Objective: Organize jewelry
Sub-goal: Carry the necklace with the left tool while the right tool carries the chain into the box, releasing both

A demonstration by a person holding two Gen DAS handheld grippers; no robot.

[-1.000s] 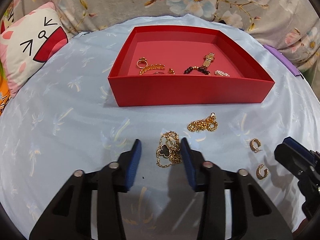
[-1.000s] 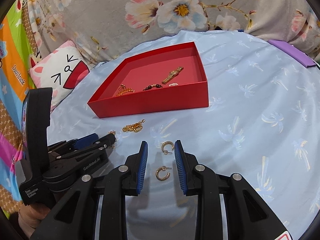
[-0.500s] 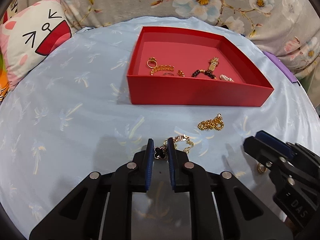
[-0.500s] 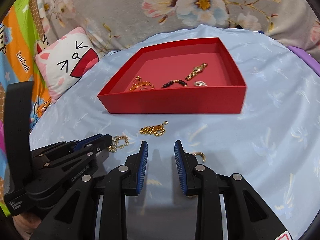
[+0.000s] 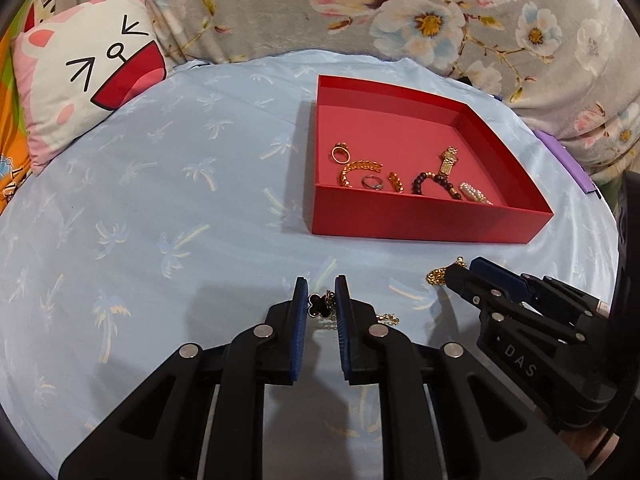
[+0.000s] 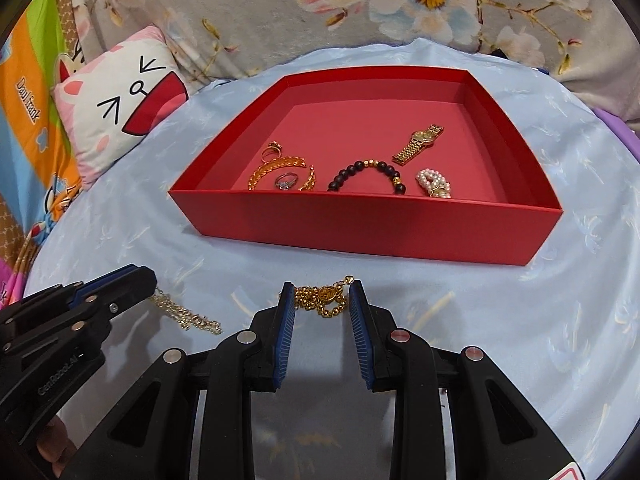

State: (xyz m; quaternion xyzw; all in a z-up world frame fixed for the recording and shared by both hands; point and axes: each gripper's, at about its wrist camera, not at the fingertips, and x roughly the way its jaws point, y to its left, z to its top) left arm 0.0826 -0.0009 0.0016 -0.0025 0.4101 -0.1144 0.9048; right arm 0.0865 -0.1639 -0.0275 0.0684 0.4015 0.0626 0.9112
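A red tray (image 5: 424, 224) (image 6: 360, 224) on the blue cloth holds rings, a gold watch (image 6: 418, 143), a dark bead bracelet (image 6: 366, 174) and a pearl piece (image 6: 434, 181). My left gripper (image 5: 322, 306) is shut on the gold necklace with a black clover pendant (image 5: 320, 306); its chain (image 6: 184, 314) trails onto the cloth. My right gripper (image 6: 320, 300) is open, with a gold bead bracelet (image 6: 322, 299) lying between its fingertips. The right gripper also shows in the left wrist view (image 5: 460, 276), at the right, beside that bracelet (image 5: 438, 276).
A cat-face pillow (image 5: 88, 68) lies at the back left. A floral cushion (image 6: 360, 8) runs along the back. A purple object (image 5: 560, 160) sits at the cloth's right edge behind the tray.
My left gripper closed on the clover necklace and lifted its pendant off the cloth. My right gripper moved left from the two hoop earrings to straddle the gold bead bracelet.
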